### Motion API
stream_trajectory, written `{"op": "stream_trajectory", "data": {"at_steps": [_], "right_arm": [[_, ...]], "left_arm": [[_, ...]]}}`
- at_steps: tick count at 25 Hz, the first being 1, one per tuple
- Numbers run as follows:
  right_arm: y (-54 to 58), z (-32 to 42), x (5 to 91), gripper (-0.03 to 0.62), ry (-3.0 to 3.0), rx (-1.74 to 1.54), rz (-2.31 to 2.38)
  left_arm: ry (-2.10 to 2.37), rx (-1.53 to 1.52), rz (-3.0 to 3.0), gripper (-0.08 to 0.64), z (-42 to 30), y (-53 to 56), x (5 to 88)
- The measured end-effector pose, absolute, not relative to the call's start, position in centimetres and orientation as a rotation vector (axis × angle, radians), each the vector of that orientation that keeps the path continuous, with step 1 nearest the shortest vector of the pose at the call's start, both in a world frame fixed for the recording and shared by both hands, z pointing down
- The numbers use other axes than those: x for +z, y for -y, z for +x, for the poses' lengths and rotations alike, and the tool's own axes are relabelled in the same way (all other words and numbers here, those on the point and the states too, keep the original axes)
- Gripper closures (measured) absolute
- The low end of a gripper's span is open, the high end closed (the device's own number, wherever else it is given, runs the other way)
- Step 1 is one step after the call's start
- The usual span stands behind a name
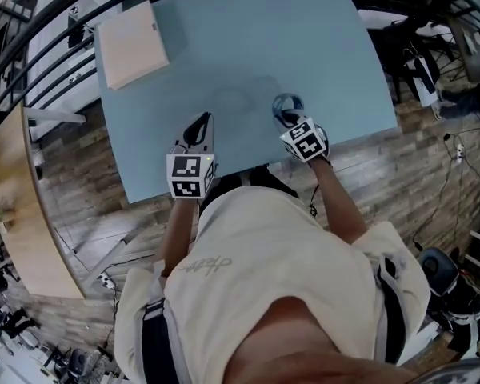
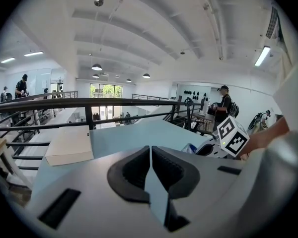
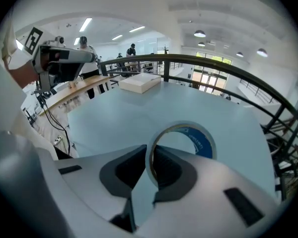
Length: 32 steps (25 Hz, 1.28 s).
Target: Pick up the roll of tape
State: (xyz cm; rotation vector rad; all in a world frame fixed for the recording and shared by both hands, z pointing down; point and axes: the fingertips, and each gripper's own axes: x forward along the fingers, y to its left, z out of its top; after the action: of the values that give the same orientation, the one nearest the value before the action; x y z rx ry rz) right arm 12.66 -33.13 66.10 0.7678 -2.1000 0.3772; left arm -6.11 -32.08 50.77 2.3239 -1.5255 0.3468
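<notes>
The left gripper (image 2: 150, 152) points slightly downward, its jaws pressed together with nothing between them. The right gripper (image 3: 150, 157) tilts steeply down, jaws clamped on the wall of the roll of tape (image 3: 202, 142).

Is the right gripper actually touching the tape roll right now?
Touching. The right gripper view shows the right gripper with its jaws closed on the wall of the tape roll, one pad inside the ring, one outside.
</notes>
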Motion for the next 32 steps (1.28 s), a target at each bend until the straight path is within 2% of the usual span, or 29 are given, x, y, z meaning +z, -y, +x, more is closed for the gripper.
{"op": "stream_trajectory", "data": {"at_steps": [14,32], "right_arm": [[35.0,12.9,57.8,0.541,2.277,0.33,0.851],[38.6,12.5,45.9,0.541,2.523,0.118,0.988]], "left_arm": [[1.598,0.317,2.349,0.531,-6.6,33.0,47.3],[1.672,0.212,2.422,0.531,-6.0,35.9,41.7]]}}
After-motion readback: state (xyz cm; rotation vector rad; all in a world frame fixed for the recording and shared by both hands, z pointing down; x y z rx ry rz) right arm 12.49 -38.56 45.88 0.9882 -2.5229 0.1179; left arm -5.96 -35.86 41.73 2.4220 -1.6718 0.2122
